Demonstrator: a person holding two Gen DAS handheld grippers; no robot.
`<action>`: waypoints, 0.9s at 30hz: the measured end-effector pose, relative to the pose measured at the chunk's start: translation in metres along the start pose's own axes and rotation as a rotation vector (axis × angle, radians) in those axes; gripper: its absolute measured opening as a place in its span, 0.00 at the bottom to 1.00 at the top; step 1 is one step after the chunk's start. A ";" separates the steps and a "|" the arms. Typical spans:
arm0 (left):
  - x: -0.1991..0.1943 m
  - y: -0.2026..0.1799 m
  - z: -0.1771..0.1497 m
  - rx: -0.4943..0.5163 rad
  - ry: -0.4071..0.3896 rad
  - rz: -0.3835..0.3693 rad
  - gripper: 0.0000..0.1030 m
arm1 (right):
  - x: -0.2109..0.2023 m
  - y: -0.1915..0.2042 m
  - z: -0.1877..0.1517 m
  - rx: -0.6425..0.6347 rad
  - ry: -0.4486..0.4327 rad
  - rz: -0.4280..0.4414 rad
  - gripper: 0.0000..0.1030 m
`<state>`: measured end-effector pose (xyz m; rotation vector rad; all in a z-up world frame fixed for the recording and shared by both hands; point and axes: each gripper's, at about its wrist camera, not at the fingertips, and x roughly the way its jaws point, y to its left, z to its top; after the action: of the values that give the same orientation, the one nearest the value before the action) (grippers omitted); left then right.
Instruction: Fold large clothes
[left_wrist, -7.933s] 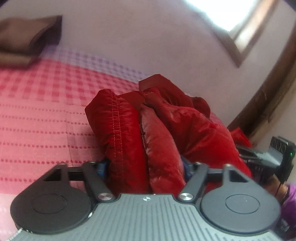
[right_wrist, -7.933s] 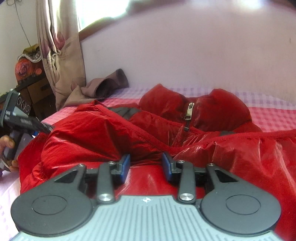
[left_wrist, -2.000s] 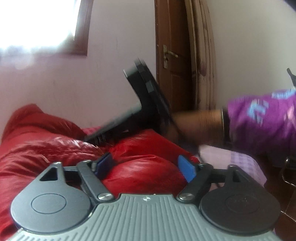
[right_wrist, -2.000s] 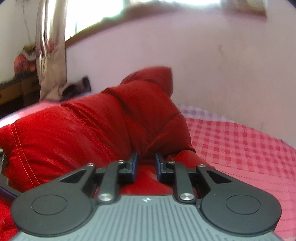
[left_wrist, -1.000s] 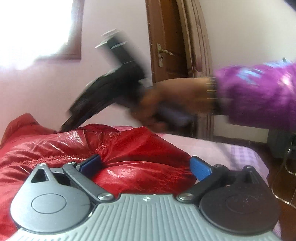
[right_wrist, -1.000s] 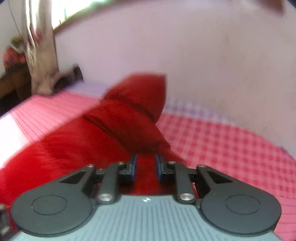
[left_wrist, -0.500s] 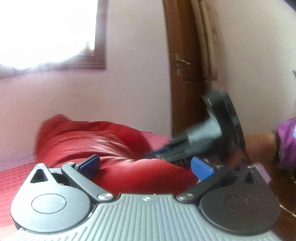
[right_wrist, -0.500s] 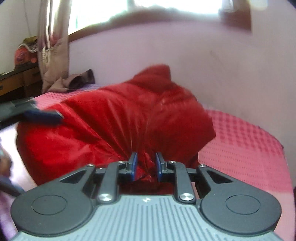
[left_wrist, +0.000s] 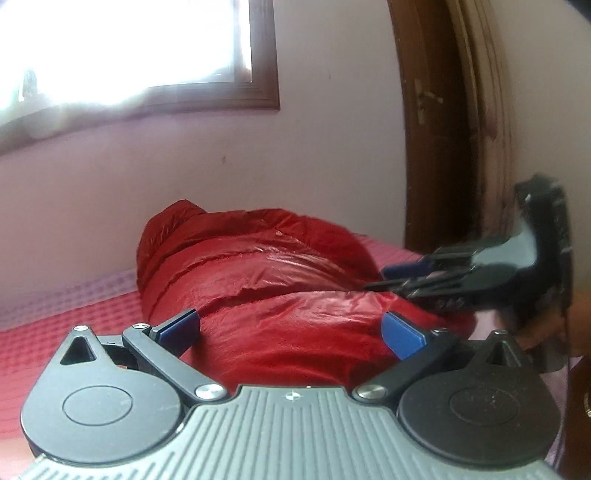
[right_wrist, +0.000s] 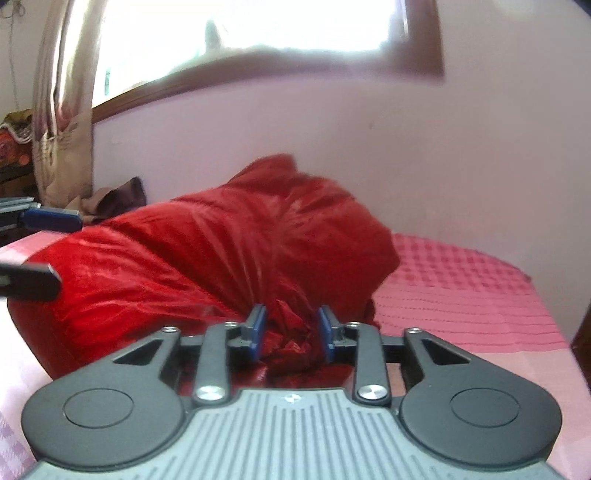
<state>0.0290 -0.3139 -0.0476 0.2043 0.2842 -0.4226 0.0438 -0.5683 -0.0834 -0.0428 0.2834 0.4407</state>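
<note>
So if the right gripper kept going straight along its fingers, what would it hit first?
The right gripper would most likely meet the red jacket first: crumpled fabric already sits between its open fingers, and the bundle rises directly ahead. How close it is remains unclear.

Your right gripper (right_wrist: 291, 328) has let go: its fingers (right_wrist: 256, 328), pinched on the red jacket (right_wrist: 207, 254) half a second ago, now stand apart around crumpled fabric. Your left gripper (left_wrist: 290, 330) has spread wide since the start, and the jacket has settled into a bundle on the bed (right_wrist: 461, 295).
</note>
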 end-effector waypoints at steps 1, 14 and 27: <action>-0.001 -0.001 0.000 0.004 -0.002 0.002 1.00 | -0.003 0.000 0.000 0.010 -0.011 -0.020 0.54; -0.003 -0.009 0.008 0.040 0.009 0.061 1.00 | -0.028 -0.006 -0.004 0.183 -0.095 0.002 0.82; 0.000 -0.016 0.008 0.073 0.016 0.093 1.00 | -0.016 -0.007 -0.013 0.222 -0.041 0.023 0.82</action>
<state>0.0239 -0.3304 -0.0428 0.2915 0.2744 -0.3394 0.0291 -0.5824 -0.0918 0.1860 0.2908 0.4303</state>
